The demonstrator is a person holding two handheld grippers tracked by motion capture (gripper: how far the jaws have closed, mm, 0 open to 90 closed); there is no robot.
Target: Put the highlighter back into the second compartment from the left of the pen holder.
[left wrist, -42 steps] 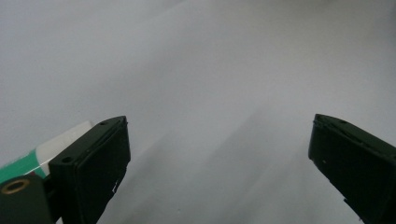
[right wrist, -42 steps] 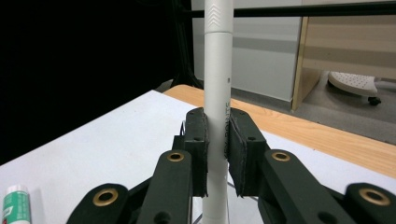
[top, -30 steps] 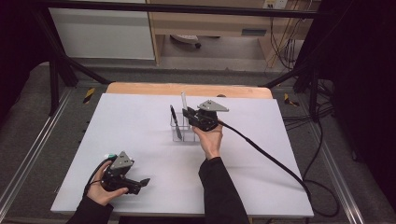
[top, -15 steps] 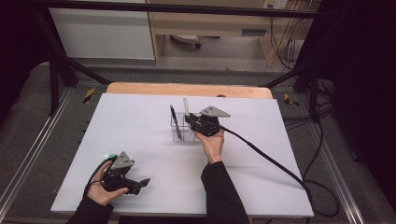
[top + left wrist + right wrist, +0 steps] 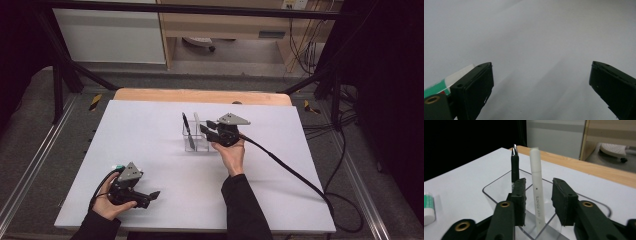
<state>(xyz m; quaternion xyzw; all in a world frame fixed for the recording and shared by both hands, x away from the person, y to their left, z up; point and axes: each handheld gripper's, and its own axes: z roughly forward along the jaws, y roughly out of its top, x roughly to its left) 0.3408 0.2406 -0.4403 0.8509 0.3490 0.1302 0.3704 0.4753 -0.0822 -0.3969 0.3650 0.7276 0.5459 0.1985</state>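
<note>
White table [image 5: 150, 150] on grey carpet [image 5: 30, 125], black frame around.

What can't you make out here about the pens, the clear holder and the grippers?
- White pen: its foot, cut off by the bottom edge of the right gripper view.
- Black pen: its lower part, behind the right gripper.
- Clear holder: its dividers, too small in the high view.
- Green-and-white object: behind the left gripper.

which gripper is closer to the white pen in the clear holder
Right. The right gripper has its jaws on either side of the white pen, not pressing it, having just opened. The left gripper sits far off near the table's front left edge.
</note>
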